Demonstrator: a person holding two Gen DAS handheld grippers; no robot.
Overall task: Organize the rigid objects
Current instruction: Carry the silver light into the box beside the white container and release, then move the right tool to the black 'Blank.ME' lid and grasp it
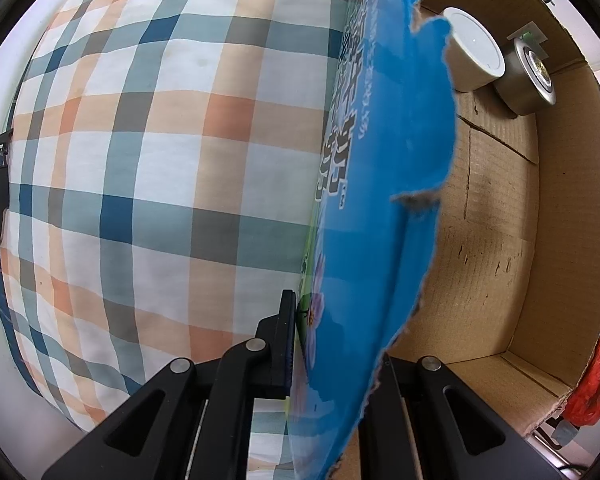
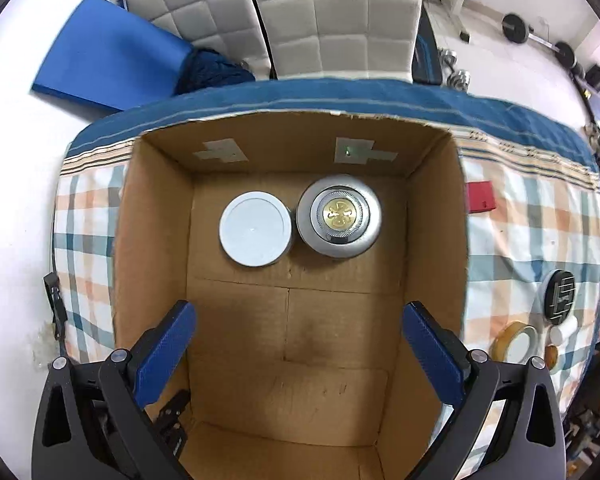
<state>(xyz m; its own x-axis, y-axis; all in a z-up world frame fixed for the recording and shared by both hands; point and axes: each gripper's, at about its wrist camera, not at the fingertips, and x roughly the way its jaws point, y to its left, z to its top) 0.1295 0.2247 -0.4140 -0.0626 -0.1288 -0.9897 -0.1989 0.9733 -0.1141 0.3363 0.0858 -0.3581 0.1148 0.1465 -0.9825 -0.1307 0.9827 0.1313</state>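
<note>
Progress so far: 2 round tins, white tin (image 2: 255, 234) and silver tin (image 2: 339, 215), sit in my cardboard box (image 2: 156, 240). Left gripper (image 1: 332, 344) clamps its blue flap (image 1: 380, 200); right gripper (image 2: 296, 344) hangs apart, empty. Tape roll (image 2: 515, 342) and black disc (image 2: 560, 297) remain on the bench.

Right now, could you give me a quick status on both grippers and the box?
Left gripper shut on box wall. Right gripper open, empty, above the cardboard box. White jar and silver tin inside. Nothing obstructing.

Bright even daylight; strong fisheye bending at edges; soft shadow on box floor (image 2: 296, 332); sharp focus.
</note>
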